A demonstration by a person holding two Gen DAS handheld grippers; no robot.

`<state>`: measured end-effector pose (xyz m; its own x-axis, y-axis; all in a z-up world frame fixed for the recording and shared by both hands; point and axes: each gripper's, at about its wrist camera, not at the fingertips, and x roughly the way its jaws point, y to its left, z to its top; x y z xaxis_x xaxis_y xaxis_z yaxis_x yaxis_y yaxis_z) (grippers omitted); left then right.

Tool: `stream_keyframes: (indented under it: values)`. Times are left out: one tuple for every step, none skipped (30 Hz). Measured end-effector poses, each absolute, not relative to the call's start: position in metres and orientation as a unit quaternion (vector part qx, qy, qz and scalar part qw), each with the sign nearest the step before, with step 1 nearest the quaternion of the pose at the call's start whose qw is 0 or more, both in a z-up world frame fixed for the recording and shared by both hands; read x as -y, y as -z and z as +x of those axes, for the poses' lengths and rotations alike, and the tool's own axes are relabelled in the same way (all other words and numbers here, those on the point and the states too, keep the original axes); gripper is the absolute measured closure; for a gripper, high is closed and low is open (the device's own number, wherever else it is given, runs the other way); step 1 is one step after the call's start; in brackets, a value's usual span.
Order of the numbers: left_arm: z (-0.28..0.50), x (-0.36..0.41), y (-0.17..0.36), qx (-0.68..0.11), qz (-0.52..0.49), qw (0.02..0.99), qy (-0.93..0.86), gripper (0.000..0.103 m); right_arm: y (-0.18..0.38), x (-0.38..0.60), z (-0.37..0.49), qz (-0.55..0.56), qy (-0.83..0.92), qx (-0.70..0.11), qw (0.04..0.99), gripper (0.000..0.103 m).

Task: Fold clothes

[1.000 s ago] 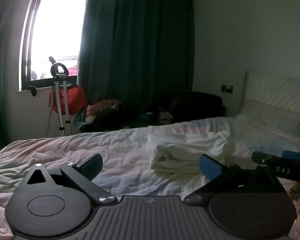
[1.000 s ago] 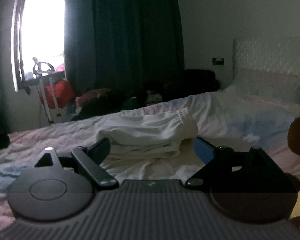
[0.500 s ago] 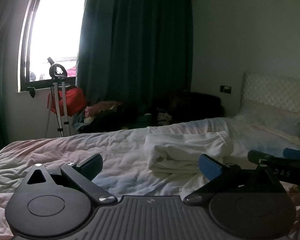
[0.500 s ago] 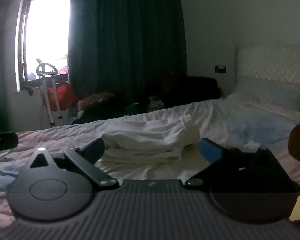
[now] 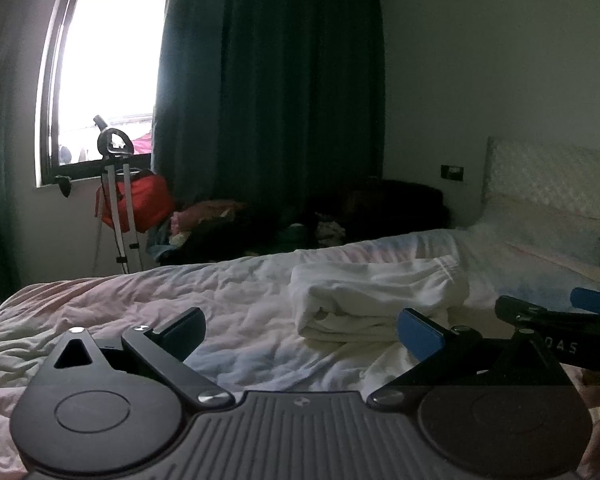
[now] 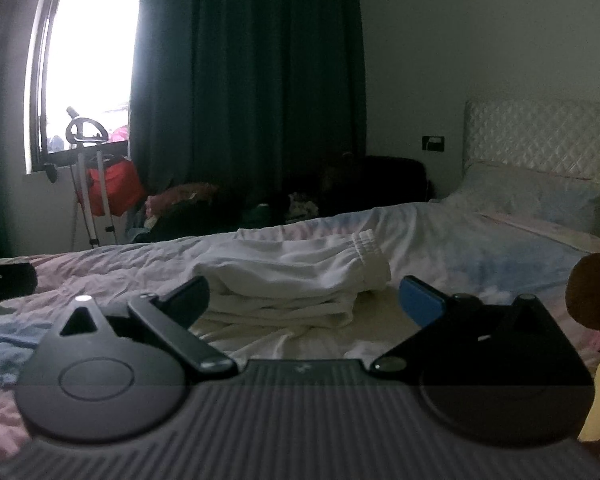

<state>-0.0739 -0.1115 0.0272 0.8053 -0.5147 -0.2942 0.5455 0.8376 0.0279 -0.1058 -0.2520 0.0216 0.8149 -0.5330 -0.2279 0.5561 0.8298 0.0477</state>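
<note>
A folded white garment [image 5: 374,298] with an elastic waistband lies on the bed; it also shows in the right wrist view [image 6: 296,280]. My left gripper [image 5: 300,330] is open and empty, held above the bed in front of the garment and to its left. My right gripper [image 6: 304,300] is open and empty, just in front of the garment, not touching it. The right gripper's fingers [image 5: 556,312] show at the right edge of the left wrist view.
The bed has a rumpled pale quilt [image 5: 148,304] and a pillow [image 6: 532,196] by a padded headboard [image 6: 540,136]. A tripod [image 5: 116,200], a red bag [image 5: 140,204] and piled clothes [image 5: 220,224] stand beyond the bed under a window with dark curtains. A brown object [image 6: 592,292] is at right.
Both grippers have lifted and drawn back slightly from the folded garment. The garment has not moved.
</note>
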Motion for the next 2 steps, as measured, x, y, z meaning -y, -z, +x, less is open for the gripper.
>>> stream_keyframes:
  values:
    - [-0.0740,0.1114,-0.0271,-0.138,0.055,0.948,0.280,0.000,-0.0216,0.2514,-0.1060,0.055,0.287,-0.103,0.951,0.000]
    - [-0.0743,0.1113,-0.0269,-0.138,0.055,0.948,0.280,0.000,-0.0216,0.2509,-0.1063,0.055,0.287,-0.104,0.951,0.000]
